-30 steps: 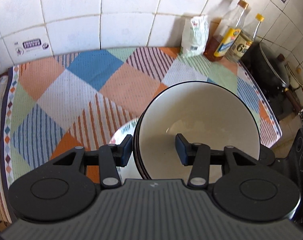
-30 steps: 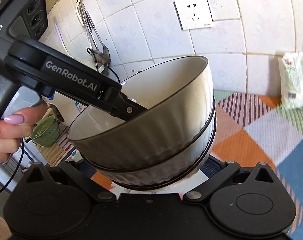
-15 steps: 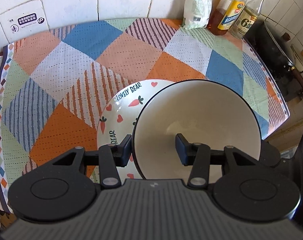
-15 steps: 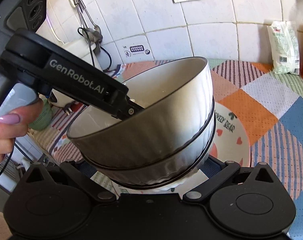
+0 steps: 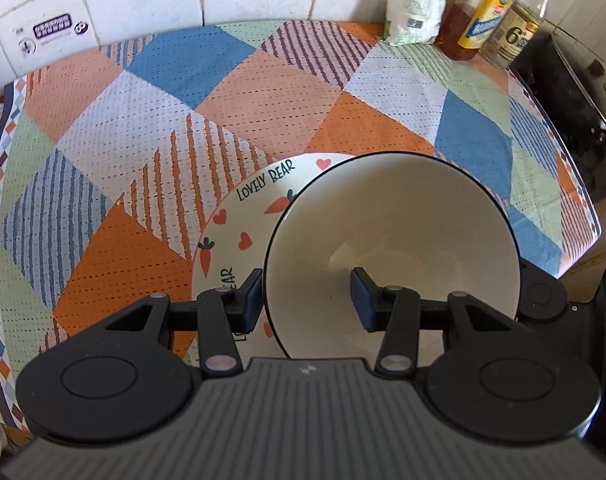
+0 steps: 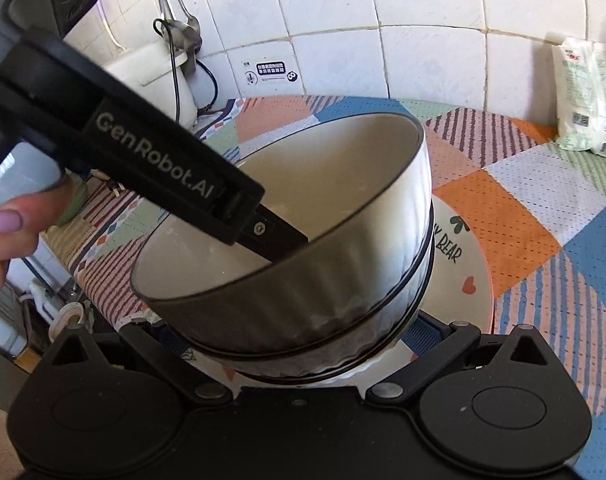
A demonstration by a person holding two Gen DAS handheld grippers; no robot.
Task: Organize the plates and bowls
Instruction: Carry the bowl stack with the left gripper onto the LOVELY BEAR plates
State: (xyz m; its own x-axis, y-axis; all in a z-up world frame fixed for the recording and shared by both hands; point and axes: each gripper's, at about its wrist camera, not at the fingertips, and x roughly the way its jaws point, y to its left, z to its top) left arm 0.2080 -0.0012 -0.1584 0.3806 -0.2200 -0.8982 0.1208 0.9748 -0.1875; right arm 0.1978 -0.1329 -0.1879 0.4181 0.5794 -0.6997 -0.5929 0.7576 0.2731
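A stack of white ribbed bowls with black rims (image 5: 391, 248) (image 6: 303, 280) sits over a white "Lovely Bear" plate (image 5: 239, 224) (image 6: 459, 272) on the patchwork cloth. My left gripper (image 5: 307, 300) straddles the near rim of the top bowl, one finger outside and one inside, with a wide gap between the pads. It shows in the right wrist view as a black arm (image 6: 151, 168) reaching into the bowl. My right gripper (image 6: 303, 344) is spread wide around the base of the stack; its fingertips are hidden behind the bowls.
A white packet (image 5: 415, 4) and two bottles (image 5: 499, 16) stand at the back right by the tiled wall. A dark stove with a pan (image 5: 567, 96) is beyond the right table edge. A white appliance with cord (image 6: 159, 76) sits at the back left.
Both views have tilted downward toward the table. The plate under the bowls has come into fuller view. The grippers keep their positions on the stack.
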